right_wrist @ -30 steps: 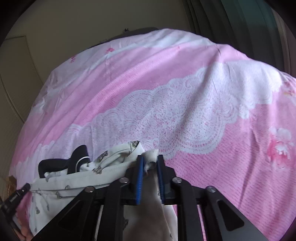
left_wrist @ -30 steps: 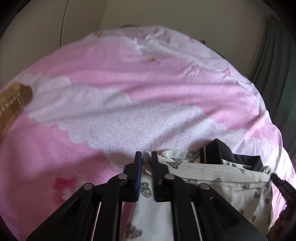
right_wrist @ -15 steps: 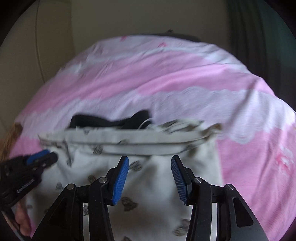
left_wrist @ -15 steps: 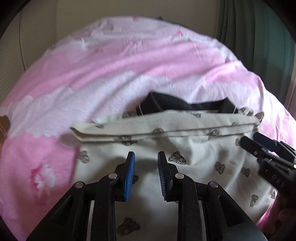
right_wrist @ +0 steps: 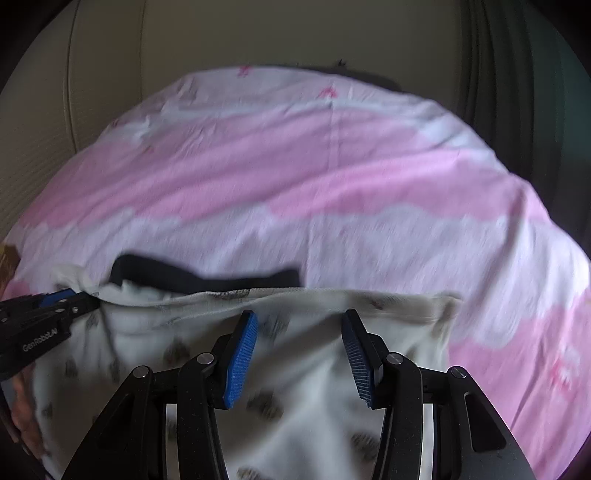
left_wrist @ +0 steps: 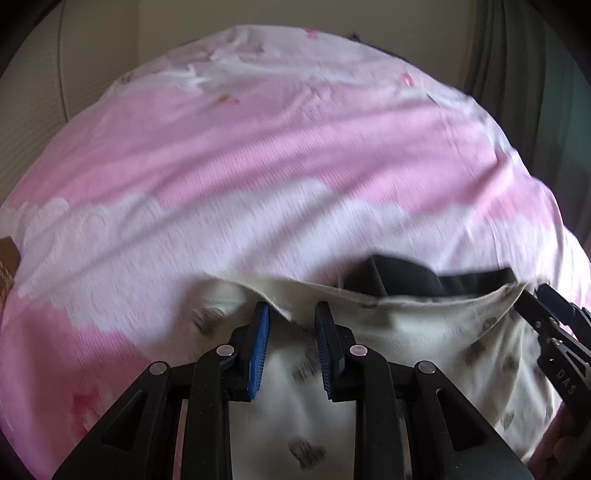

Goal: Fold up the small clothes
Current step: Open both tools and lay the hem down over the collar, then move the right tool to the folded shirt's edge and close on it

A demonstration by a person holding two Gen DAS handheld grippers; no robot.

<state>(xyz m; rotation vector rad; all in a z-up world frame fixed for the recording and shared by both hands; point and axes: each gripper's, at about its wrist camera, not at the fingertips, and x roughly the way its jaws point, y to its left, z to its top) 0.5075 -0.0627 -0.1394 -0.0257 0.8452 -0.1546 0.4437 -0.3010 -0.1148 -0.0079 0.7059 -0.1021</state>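
Lying flat on the bed, cream printed garment (left_wrist: 424, 354) sits at the near edge of both views, dark small motifs blurred. Black garment (left_wrist: 402, 275) pokes out just beyond its far hem, partly tucked under the cream one; same black strip in the right view (right_wrist: 207, 277).

Left tool (left_wrist: 291, 347): jaws apart, nothing between the blue pads, hovering over the cream fabric near its far hem. Whether the tips touch the cloth, can't tell. Hem dips in a fold right ahead of it.

Right tool (right_wrist: 297, 354): jaws spread wider, released, also over the cream garment, short of the hem.

Each tool shows in the other's camera: right tool at the right edge of the left view (left_wrist: 554, 332), left tool at the left edge of the right view (right_wrist: 44, 317), both by the garment's outer corners.

Pink and white bedsheet (right_wrist: 332, 192) under everything, wrinkled. Beige wall (right_wrist: 258, 33) behind, dark green curtain (left_wrist: 535, 92) to the right.
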